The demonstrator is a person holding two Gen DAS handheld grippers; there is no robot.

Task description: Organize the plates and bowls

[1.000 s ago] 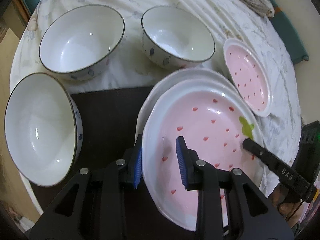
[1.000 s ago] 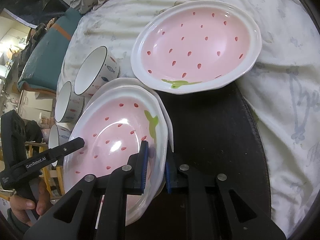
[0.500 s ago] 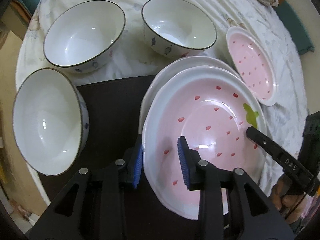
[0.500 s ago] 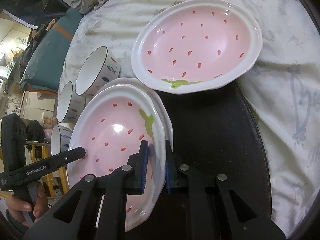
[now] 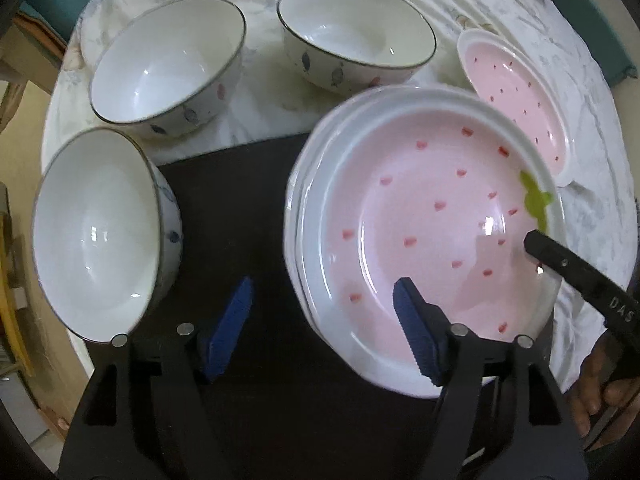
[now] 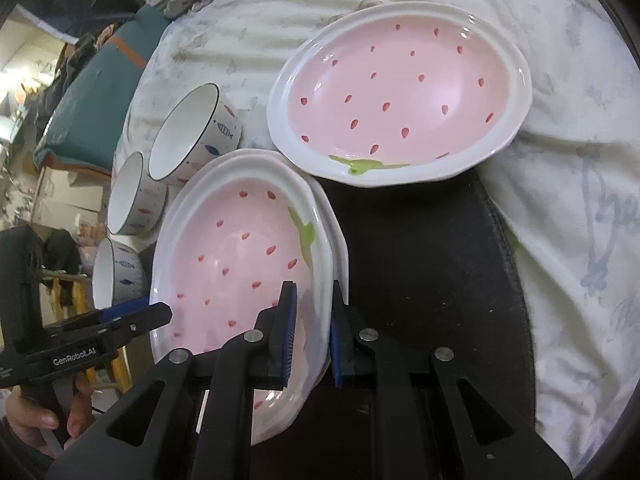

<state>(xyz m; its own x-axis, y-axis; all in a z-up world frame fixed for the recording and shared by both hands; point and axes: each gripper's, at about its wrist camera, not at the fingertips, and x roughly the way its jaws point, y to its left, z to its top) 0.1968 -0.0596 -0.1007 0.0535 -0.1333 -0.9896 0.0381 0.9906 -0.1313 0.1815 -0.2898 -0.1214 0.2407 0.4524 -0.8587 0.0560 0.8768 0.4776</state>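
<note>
Covering the bench (image 6: 580,128) is a pale printed cloth with a dark mat (image 5: 240,184) on it, where a strawberry plate (image 5: 432,236) now sits nested on another. A third pink plate (image 6: 400,96) lies just beyond the mat, and three white bowls (image 5: 168,64) wait beside it. The left gripper (image 5: 324,328) has just been opening and stands wide, its pads clear of the rim, so the plate seems delivered. The right gripper (image 6: 312,332) stays narrow, pinching that plate's rim; its release looks next.
</note>
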